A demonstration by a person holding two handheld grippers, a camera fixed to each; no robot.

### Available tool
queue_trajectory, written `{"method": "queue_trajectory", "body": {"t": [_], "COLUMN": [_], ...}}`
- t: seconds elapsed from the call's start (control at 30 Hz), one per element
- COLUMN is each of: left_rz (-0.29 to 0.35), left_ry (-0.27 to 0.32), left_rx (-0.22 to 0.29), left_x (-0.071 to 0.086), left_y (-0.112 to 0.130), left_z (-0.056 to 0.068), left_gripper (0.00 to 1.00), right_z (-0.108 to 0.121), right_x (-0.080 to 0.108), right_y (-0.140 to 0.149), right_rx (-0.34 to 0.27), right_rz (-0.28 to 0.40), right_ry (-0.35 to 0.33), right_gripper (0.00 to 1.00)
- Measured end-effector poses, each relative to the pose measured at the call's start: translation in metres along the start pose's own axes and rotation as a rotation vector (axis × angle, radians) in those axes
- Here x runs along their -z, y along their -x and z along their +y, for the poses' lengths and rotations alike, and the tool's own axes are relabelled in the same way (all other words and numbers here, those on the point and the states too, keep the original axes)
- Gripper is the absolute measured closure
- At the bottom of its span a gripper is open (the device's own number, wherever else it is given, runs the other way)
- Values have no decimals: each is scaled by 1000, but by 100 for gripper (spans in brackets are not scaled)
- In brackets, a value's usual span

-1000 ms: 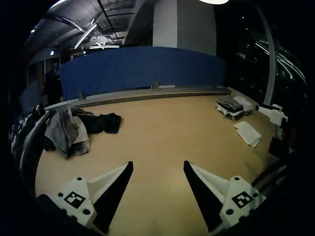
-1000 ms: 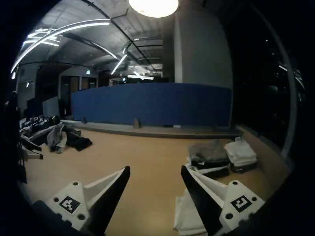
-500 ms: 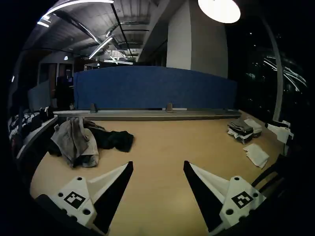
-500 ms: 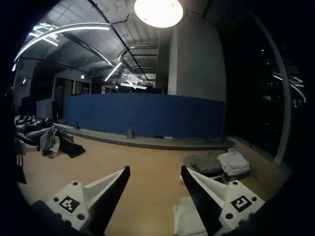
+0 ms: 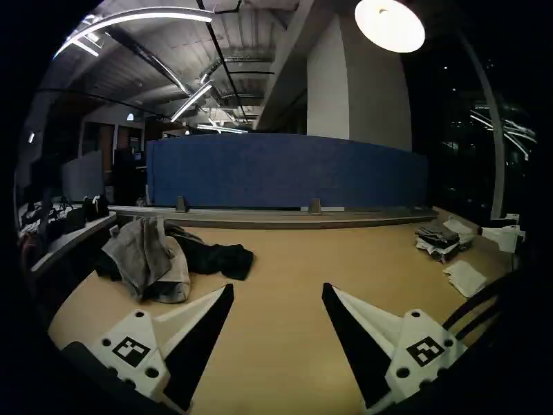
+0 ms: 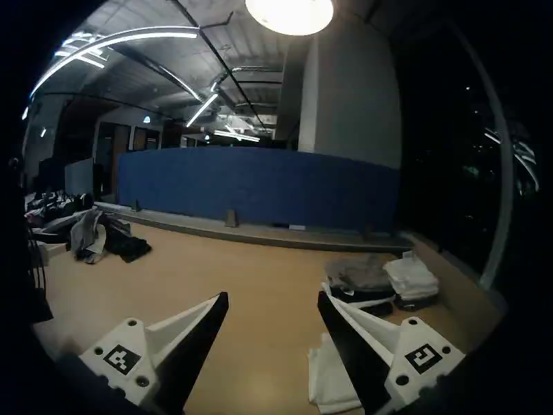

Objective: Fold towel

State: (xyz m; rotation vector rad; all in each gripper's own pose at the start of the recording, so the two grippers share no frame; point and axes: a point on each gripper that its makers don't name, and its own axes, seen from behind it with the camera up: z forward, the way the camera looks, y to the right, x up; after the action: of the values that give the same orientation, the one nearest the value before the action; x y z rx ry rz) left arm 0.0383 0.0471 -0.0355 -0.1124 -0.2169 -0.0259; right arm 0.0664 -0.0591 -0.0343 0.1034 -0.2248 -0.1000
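left tongs [image 5: 276, 286], right tongs [image 6: 272, 294] agape (towel [image 6: 323, 377] by right)

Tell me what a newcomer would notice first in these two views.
The open left tool and open right tool jut out over a tan table, both empty. In the left gripper view a rumpled heap of towels sits at the table's left. In the right gripper view neat folded stacks lie at its right, with a blue partition behind and a bright round lamp overhead.
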Motion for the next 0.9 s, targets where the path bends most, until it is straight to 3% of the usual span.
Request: {"method": "queue_trajectory", "body": {"t": [0.17, 0.3, 0.5, 0.67, 0.9], "left_rz": [50, 90, 128, 154, 181], "left_ry": [-25, -45, -50, -64, -74], "left_rx": [-15, -28, -47, -67, -39], "left_x": [-6, -10, -17, -25, -36], "left_y": [-4, -5, 3, 8, 18], "left_z": [-8, -14, -18, -28, -38], "left_gripper": [5, 5, 5, 5, 5], "right_z": [1, 14, 22, 25, 18], "right_x": [2, 3, 4, 2, -8], "right_y": [3, -1, 0, 2, 10], "right_rx": [-4, -38, -44, -57, -62], "right_rz": [-31, -33, -43, -41, -57], "right_ry": [-14, 13, 41, 61, 65], "right_gripper": [0, 0, 0, 0, 0]}}
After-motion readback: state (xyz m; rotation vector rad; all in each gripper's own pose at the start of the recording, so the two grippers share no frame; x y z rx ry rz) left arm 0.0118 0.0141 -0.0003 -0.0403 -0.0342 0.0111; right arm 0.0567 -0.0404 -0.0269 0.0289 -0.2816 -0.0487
